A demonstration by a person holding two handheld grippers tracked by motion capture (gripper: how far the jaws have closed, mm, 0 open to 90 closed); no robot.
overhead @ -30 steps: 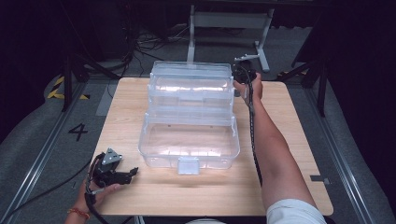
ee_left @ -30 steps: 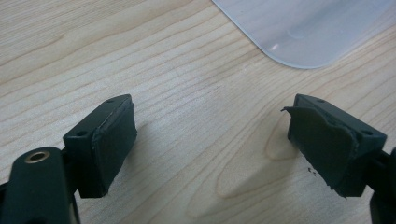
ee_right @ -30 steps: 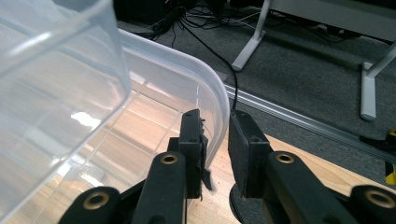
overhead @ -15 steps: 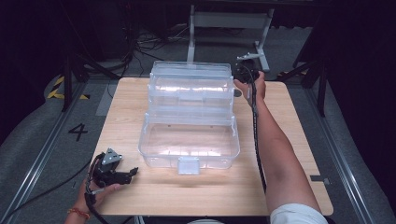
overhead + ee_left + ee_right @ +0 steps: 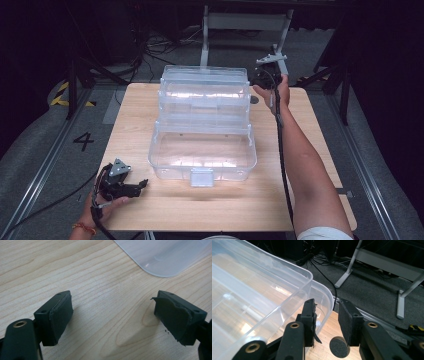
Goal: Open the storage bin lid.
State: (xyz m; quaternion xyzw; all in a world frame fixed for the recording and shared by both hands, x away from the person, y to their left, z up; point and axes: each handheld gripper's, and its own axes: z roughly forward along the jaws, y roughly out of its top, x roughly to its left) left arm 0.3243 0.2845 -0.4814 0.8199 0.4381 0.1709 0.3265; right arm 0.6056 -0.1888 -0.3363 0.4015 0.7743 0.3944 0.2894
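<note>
Right tongs: my right gripper (image 5: 263,80) sits upper right of centre in the high view, at the far right corner of the clear plastic box (image 5: 202,125).
Right jaws: parted by a narrow gap and just been opening; in the right gripper view my right gripper (image 5: 327,315) has nothing pinched between its pads.
Right contact: the left pad stands right against the rounded outer wall of the box (image 5: 262,302); I cannot tell whether it touches.
Left tongs: my left gripper (image 5: 131,186) lies at the lower left of the high view, on the wooden table (image 5: 310,120), in my left hand (image 5: 105,202).
Left jaws: spread wide in the left gripper view (image 5: 113,315), with bare table (image 5: 100,290) between them, gripping nothing.
Box: middle of the table in the high view, tiers stepped open; its near corner (image 5: 170,255) shows at the upper right of the left gripper view, apart from the jaws.
Round disc: a dark disc (image 5: 339,347) lies on the wood low in the right gripper view.
</note>
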